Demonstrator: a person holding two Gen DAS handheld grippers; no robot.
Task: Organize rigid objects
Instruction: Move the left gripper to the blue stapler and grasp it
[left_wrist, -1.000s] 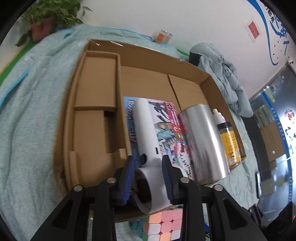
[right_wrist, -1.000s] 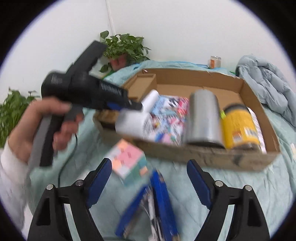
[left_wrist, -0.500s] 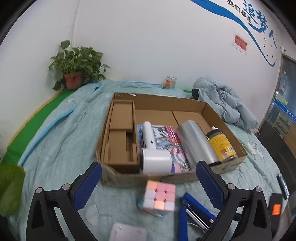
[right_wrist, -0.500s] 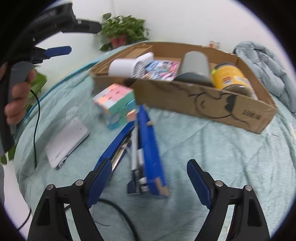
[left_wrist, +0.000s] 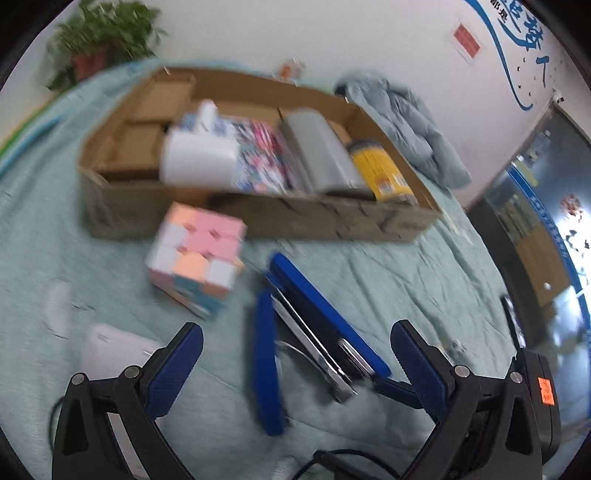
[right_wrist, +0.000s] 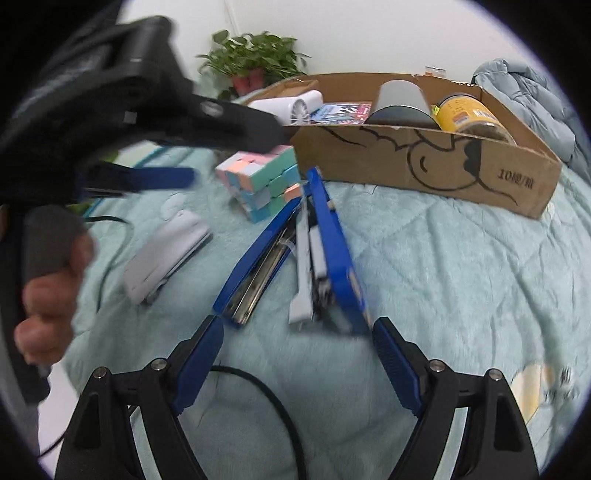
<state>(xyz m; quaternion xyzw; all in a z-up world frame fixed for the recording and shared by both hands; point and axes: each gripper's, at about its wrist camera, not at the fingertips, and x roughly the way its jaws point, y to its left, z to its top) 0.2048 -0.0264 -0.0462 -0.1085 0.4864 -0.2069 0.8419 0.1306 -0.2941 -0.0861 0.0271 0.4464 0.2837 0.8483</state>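
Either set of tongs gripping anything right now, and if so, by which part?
Nothing is held. The left tongs and the right tongs both stand open and empty above the opened blue stapler, which lies on the blanket untouched.

A quilted pale-green cloth bedspread (right_wrist: 461, 266), matt and softly creased, fills the lower frame. At the top, the brown corrugated cardboard box (right_wrist: 424, 162) looks dull and rough. At centre, the blue stapler (right_wrist: 332, 251) has glossy plastic shells over bright metal rails. The pastel plastic puzzle cube (left_wrist: 195, 258) at centre left looks smooth, satin.
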